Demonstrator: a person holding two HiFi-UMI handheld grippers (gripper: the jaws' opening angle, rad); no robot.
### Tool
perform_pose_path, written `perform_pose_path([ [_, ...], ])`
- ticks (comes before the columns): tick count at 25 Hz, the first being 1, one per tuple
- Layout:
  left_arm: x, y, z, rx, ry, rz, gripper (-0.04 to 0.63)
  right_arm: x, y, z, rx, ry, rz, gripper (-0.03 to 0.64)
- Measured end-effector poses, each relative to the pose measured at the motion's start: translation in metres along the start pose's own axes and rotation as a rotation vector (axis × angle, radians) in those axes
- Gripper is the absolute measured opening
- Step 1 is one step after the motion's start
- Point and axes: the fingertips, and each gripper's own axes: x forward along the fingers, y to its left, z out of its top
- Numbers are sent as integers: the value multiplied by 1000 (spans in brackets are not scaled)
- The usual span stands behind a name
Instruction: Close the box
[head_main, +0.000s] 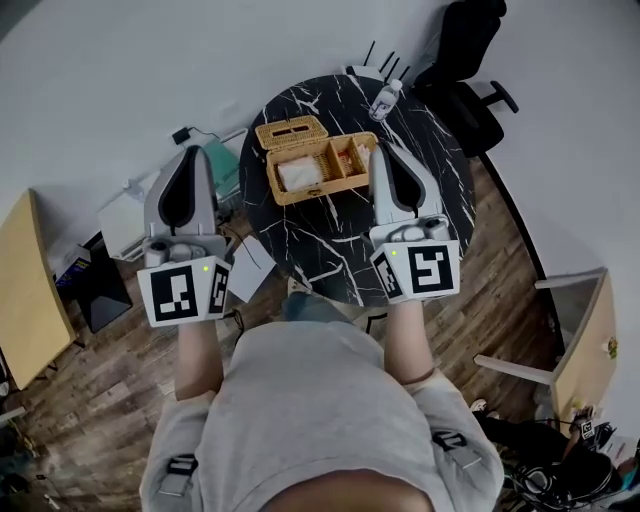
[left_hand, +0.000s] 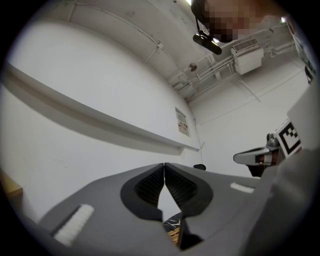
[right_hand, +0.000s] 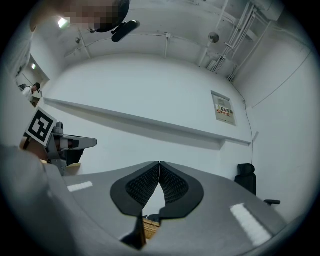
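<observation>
A wicker box (head_main: 312, 168) stands open on the round black marble table (head_main: 330, 240), its lid (head_main: 291, 131) tipped back at the far left. Inside lie a white cloth and several small items. My left gripper (head_main: 187, 152) is held up left of the table, jaws shut and empty. The right one (head_main: 385, 152) hovers beside the box's right end, also shut on nothing. Both point up and away from me. A sliver of the wicker box (left_hand: 172, 236) and of the wicker box (right_hand: 148, 229) shows under each pair of jaws, with the left gripper (left_hand: 164, 165) and right gripper (right_hand: 159, 163) tips touching.
A small bottle (head_main: 384, 99) and a router with antennas (head_main: 375, 66) sit at the table's far edge. A black office chair (head_main: 465, 70) stands behind the table. White boxes (head_main: 125, 220) and a wooden desk (head_main: 25, 290) lie left, a wooden chair (head_main: 580, 340) right.
</observation>
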Motion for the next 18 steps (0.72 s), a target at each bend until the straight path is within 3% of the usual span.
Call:
perform_pose_path([
  [9, 45, 10, -15, 14, 24, 52, 60, 63, -26, -9, -13, -6, 71, 5],
  [18, 68, 9, -66, -14, 136, 75, 60, 96, -30, -70, 29, 112, 135, 5],
])
